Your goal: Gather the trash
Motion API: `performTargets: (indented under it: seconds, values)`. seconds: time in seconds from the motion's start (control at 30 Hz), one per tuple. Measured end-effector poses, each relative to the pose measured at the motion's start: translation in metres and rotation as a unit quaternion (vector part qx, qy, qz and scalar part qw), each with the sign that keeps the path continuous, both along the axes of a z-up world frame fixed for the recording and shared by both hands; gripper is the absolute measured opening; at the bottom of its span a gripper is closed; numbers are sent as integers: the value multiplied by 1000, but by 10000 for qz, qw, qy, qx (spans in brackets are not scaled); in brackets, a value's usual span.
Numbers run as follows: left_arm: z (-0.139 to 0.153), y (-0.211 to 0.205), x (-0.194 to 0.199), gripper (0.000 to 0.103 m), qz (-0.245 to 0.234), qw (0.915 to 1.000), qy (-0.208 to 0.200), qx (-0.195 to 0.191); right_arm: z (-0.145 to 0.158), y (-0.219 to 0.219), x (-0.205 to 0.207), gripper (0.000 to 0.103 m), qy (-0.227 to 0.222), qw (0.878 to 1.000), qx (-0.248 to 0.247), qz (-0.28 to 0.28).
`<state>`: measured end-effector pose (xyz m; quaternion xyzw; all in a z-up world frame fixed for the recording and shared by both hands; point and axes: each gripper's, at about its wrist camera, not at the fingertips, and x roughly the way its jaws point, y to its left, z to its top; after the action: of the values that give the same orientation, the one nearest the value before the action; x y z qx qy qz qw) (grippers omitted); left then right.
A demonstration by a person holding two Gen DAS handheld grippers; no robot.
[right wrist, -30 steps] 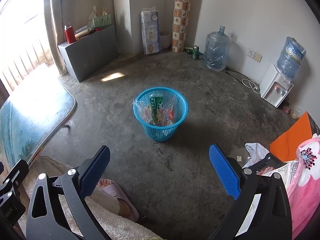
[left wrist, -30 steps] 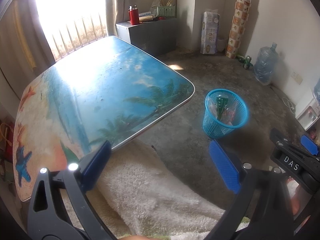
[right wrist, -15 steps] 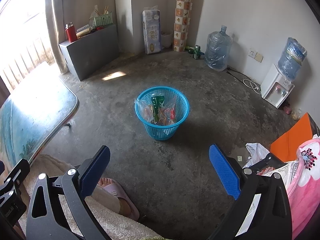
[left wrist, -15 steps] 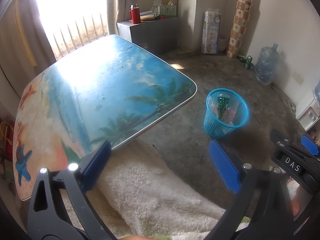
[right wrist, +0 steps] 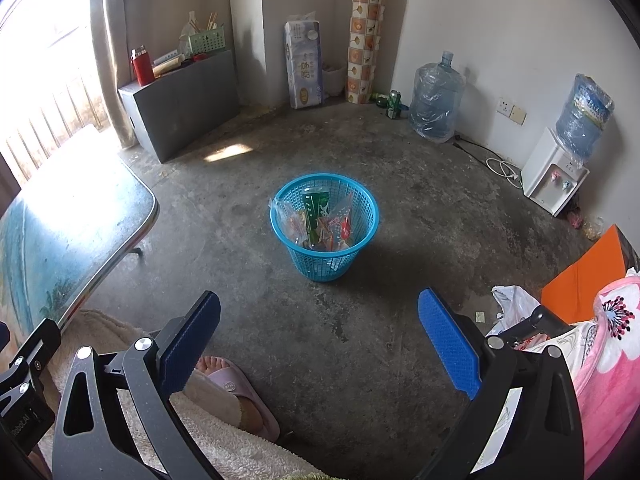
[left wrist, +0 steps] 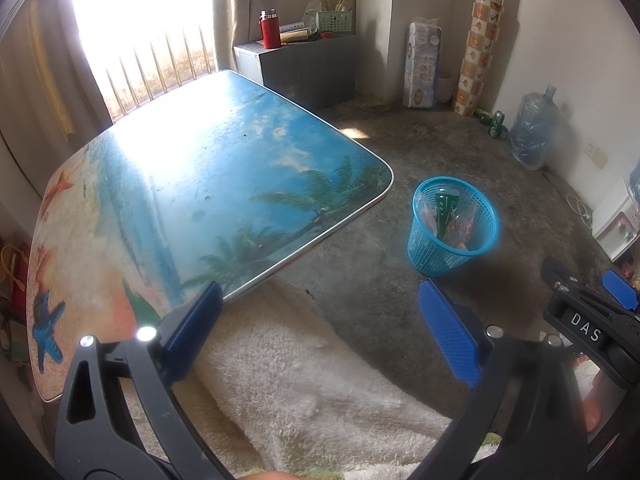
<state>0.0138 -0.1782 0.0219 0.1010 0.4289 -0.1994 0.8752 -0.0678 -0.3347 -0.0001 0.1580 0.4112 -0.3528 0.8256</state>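
Blue mesh wastebasket (right wrist: 325,226), standing upright on the bare concrete floor (right wrist: 400,216) well apart from the beach-print table (left wrist: 208,184), already holds the visible trash: a green packet (right wrist: 316,210) and several clear and red wrappers (right wrist: 340,222) leaning against its inner wall. Left gripper (left wrist: 318,328) hangs over the table's near corner and a cream fleece blanket (left wrist: 304,392), its blue-padded jaws spread wide with nothing between them. Right gripper (right wrist: 318,334) faces the basket across the floor, jaws likewise wide apart and empty; a foot in a pink slipper (right wrist: 236,384) shows just behind its left finger. No litter appears on the tabletop, which looks bare apart from specks and glare (the bright window washes out its far end, so small scraps there cannot be ruled out).

Step in hand, as judged: the interval after a drop into the basket, or the close of the task, with both tools free. Next move, if any collecting remains, calls for finding a further piece; candidates are the white plastic bag (right wrist: 514,306) and small scrap (right wrist: 480,316) on the floor by the right gripper, or the green cans (right wrist: 394,104) at the far wall. Any of these would require lowering an open gripper to floor level before closing.
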Motion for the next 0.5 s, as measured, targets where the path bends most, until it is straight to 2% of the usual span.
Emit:
performTargets:
  seconds: [0.5]
  values:
    - [0, -1, 0, 95, 2, 10000, 0, 2, 1, -1, 0, 97, -3, 10000, 10, -2]
